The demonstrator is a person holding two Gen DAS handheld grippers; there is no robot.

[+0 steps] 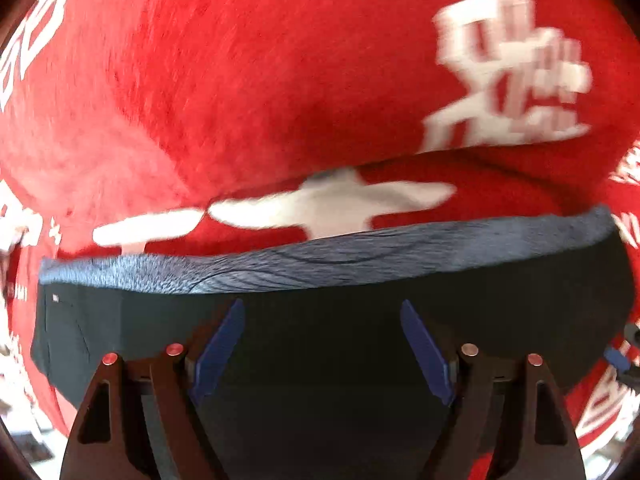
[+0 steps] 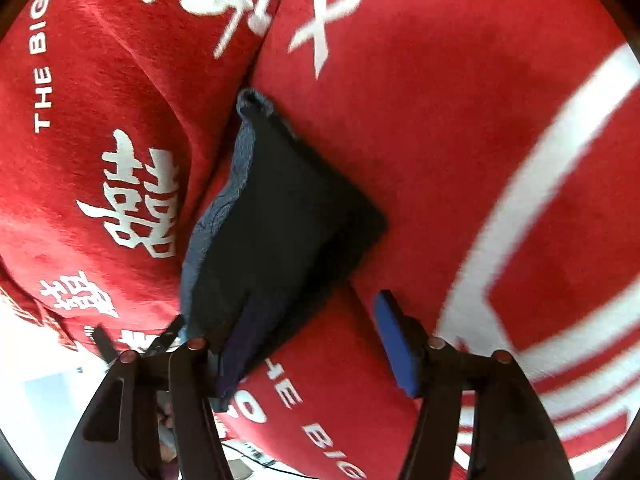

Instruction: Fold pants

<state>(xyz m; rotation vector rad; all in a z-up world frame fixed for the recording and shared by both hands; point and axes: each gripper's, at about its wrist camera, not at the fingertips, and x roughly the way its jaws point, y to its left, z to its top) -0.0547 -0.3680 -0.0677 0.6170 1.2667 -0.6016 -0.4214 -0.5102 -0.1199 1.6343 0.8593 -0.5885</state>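
Red blanket (image 1: 280,60) with white print covers the surface. Dark folded pants (image 2: 280,216) lie on it along a crease. Left gripper (image 1: 322,344) jaws apart above pants. Right gripper (image 2: 316,344) jaws apart, one finger under fabric.

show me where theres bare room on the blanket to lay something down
Free: the red blanket beyond the pants' blue-grey edge in the left view, and right of the pants in the right view. Crowded: the pants under both hand-held grippers.
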